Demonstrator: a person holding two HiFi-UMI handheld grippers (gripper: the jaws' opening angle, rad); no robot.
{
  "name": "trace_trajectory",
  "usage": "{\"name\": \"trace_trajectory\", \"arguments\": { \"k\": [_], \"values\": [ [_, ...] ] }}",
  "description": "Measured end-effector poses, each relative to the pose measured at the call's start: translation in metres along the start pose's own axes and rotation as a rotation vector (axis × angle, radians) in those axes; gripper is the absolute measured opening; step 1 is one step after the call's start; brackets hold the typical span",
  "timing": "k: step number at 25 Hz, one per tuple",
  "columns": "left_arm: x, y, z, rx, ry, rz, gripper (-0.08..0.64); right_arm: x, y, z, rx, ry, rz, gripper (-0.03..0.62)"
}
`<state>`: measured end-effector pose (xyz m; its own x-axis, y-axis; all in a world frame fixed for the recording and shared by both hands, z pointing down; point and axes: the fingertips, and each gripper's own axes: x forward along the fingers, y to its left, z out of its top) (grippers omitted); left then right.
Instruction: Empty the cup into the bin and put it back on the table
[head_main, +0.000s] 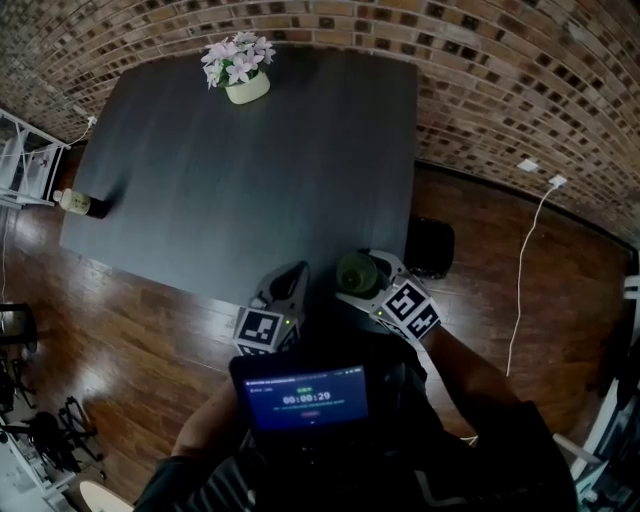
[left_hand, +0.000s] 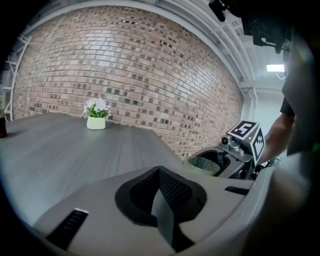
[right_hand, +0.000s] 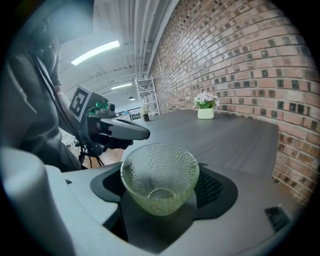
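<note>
A green dimpled glass cup (head_main: 356, 271) (right_hand: 160, 175) stands upright between the jaws of my right gripper (head_main: 364, 280) (right_hand: 163, 194), which is shut on it. Nothing shows inside the cup. The cup is held over the near right corner of the dark table (head_main: 250, 170). My left gripper (head_main: 288, 283) (left_hand: 162, 200) hovers just to the cup's left at the table's near edge, its jaws together with nothing in them. The cup (left_hand: 202, 164) shows at the right of the left gripper view. A black bin (head_main: 432, 246) stands on the floor by the table's right edge, just beyond the cup.
A white pot of flowers (head_main: 245, 85) (left_hand: 96, 121) (right_hand: 205, 113) sits at the table's far side and a bottle (head_main: 85, 204) at its left edge. A white cable (head_main: 525, 280) runs over the wooden floor at right. A metal rack (head_main: 20, 160) stands at left.
</note>
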<state>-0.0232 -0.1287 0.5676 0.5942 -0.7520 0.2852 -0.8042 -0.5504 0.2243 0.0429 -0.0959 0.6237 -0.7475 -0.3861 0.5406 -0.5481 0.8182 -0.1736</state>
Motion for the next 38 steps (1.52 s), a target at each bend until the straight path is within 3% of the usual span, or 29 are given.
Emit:
{"name": "trace_trajectory", "arguments": {
  "k": [21,36,38],
  "values": [
    [-0.006,0.006,-0.023,-0.013,-0.028,0.046,0.000,0.007,0.013,-0.010,-0.070,-0.033,0.007,0.397],
    [-0.006,-0.004,-0.024,-0.009,-0.039,0.050,0.000,0.001,0.013,-0.012,-0.039,-0.064,0.007,0.404],
    [-0.007,-0.004,-0.024,-0.006,-0.037,0.053,0.000,0.001,0.015,-0.012,-0.039,-0.062,0.016,0.433]
  ]
}}
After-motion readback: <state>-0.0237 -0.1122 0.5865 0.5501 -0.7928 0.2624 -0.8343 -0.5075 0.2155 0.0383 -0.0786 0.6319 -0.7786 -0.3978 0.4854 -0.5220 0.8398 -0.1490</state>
